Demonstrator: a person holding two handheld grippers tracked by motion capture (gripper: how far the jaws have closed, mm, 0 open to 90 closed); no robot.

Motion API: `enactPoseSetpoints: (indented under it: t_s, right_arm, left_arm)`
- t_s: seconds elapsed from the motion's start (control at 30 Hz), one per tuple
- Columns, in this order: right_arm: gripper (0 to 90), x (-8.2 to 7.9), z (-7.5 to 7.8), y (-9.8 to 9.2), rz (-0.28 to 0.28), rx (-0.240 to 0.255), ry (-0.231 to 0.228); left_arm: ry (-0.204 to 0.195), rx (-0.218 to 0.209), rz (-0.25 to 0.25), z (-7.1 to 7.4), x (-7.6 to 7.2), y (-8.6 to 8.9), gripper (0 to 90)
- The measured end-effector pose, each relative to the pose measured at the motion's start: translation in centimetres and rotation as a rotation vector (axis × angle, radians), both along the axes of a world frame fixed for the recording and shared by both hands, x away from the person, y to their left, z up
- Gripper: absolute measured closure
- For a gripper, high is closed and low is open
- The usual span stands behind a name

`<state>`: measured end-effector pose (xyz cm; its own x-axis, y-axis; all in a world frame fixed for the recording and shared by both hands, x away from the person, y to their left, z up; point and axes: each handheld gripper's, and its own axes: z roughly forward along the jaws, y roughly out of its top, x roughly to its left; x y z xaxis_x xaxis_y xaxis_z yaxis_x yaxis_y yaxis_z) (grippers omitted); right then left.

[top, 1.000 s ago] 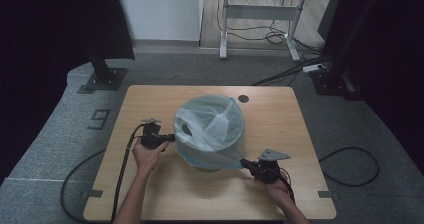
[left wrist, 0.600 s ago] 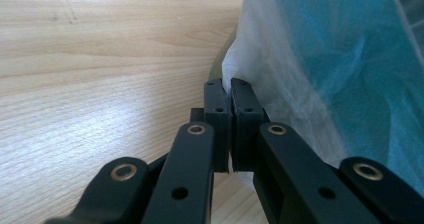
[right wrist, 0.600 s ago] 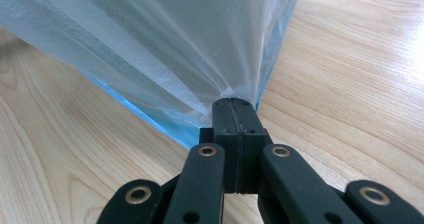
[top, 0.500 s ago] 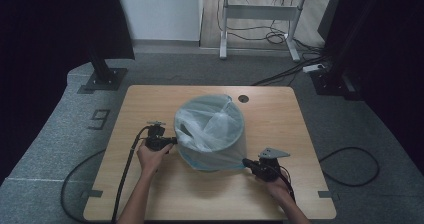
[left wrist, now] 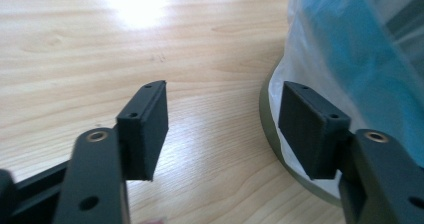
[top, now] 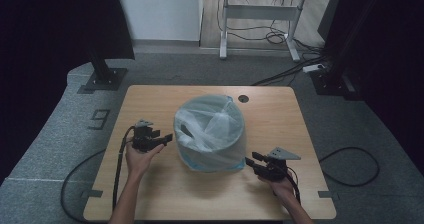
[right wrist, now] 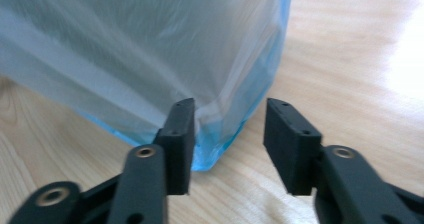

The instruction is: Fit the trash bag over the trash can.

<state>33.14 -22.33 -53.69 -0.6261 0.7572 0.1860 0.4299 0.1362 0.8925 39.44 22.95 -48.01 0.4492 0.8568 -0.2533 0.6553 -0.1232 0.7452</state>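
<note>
Both grippers are just letting go of the bag-lined bin (top: pixel 212 134) mid-table: left gripper (top: pixel 161 139) and right gripper (top: pixel 254 160) are opening, nothing pinched; next, I judge, comes backing away without snagging the plastic hem

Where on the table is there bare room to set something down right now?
The table's far-left corner, behind the left tongs, is bare wood, as is the far-right side past the round hole. The near strip between the two forearms is free too. It is crowded mid-table: the bagged bin has the right tongs at its near corner.
</note>
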Motion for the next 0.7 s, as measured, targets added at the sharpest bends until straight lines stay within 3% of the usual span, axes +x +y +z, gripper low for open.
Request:
enactPoseSetpoints:
  t_s: [0.1, 0.23, 0.43, 0.7]
  right_arm:
    - [48.5, -0.3, 0.5, -0.5, -0.023, 0.021, -0.026]
    - [46.2, -0.6, 0.9, -1.3, -0.036, 0.039, -0.024]
    - [39.5, -0.9, 1.0, -2.4, -0.010, 0.061, 0.008]
    - [35.0, -0.8, 0.6, -3.1, -0.039, -0.005, -0.008]
  left_arm:
    - [-0.024, -0.009, -0.021, 0.8, -0.7, 0.6, 35.2]
    - [-0.073, -0.004, -0.031, 1.8, -1.8, 1.0, 32.4]
    - [-0.142, -0.003, -0.051, 4.4, -3.2, 1.7, 30.9]
    - [-0.222, -0.034, -0.125, 9.1, -3.9, 1.6, 30.7]
